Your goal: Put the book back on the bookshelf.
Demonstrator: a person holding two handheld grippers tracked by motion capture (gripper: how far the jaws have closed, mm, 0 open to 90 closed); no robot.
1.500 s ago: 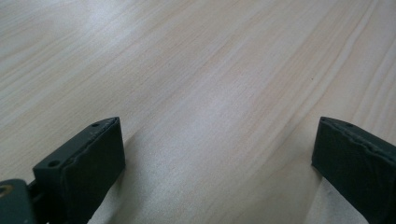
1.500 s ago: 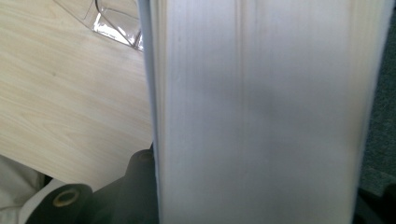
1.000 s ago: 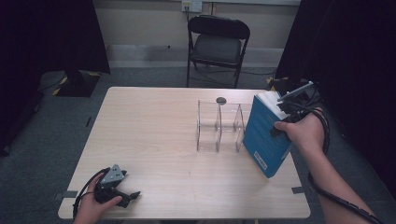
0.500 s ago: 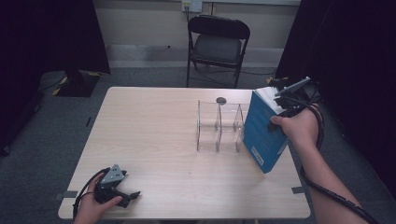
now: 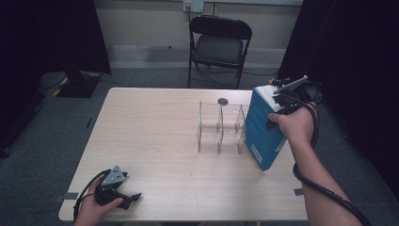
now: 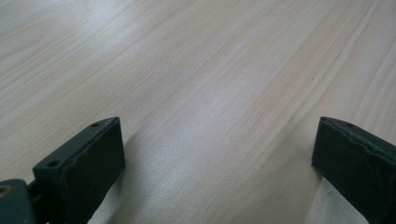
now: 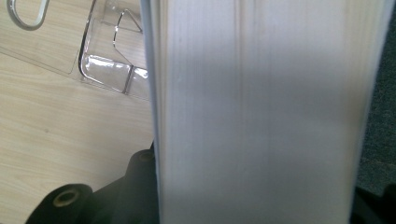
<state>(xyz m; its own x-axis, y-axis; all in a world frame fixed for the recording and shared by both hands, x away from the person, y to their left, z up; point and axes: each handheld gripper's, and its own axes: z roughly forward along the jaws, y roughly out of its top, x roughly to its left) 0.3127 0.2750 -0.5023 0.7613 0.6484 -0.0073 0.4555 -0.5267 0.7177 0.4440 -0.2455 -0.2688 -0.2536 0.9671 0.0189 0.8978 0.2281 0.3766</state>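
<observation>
Blue book [image 5: 263, 134] shifted nearer clear acrylic rack [image 5: 221, 127].

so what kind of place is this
Probably a recording studio or lab set-up, not a home: black curtains hang on both sides, one folding chair stands by a bare wall, and tape marks the carpet beside the table.
</observation>
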